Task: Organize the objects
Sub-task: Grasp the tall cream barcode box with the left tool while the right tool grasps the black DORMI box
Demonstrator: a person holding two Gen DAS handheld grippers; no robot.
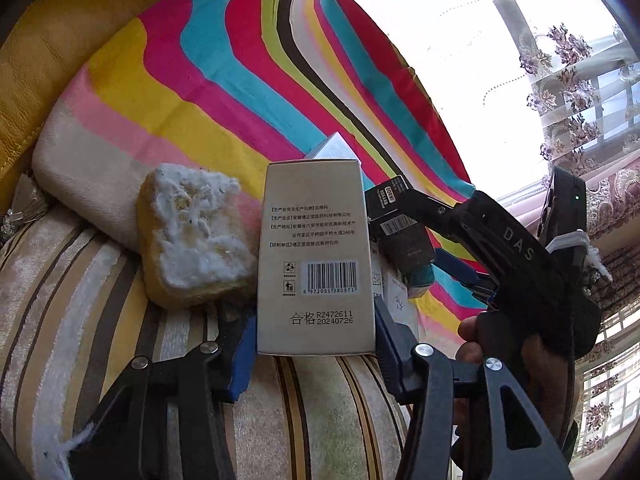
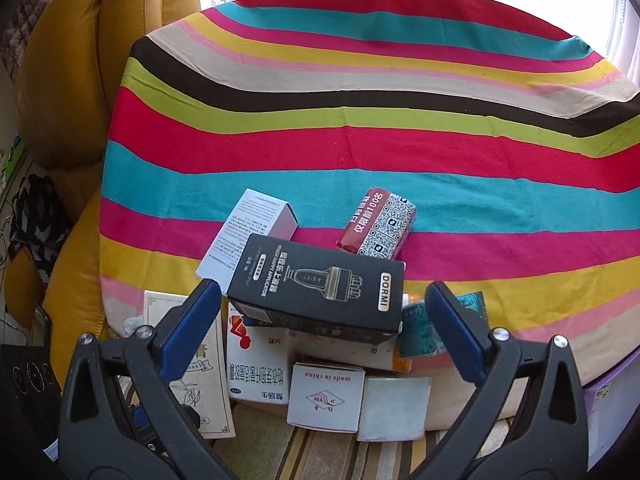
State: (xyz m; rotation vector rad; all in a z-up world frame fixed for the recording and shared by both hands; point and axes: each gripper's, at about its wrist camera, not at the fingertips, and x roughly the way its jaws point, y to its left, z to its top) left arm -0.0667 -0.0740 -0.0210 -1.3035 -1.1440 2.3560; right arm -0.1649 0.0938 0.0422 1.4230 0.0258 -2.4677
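Observation:
In the left wrist view my left gripper [image 1: 314,350] is shut on a grey-beige carton [image 1: 316,256] with a barcode. Its blue pads [image 1: 243,354] press both long sides, and the carton stands over the striped seat. To the right, a hand holds my right gripper [image 1: 424,236] around a black DORMI box [image 1: 400,220]. In the right wrist view that gripper [image 2: 320,320] is open. The black DORMI box [image 2: 320,288] lies between its blue fingers [image 2: 192,320] on a pile of cartons, with a small gap at each side.
A yellow sponge [image 1: 196,236] with white fluff lies left of the carton. A rainbow-striped cushion [image 2: 360,140] backs the pile. Around it are a white leaflet box [image 2: 248,228], a red QR-code pack [image 2: 378,226], a teal box [image 2: 416,328] and a "made in china" box [image 2: 326,396]. The sofa [image 2: 64,80] is yellow.

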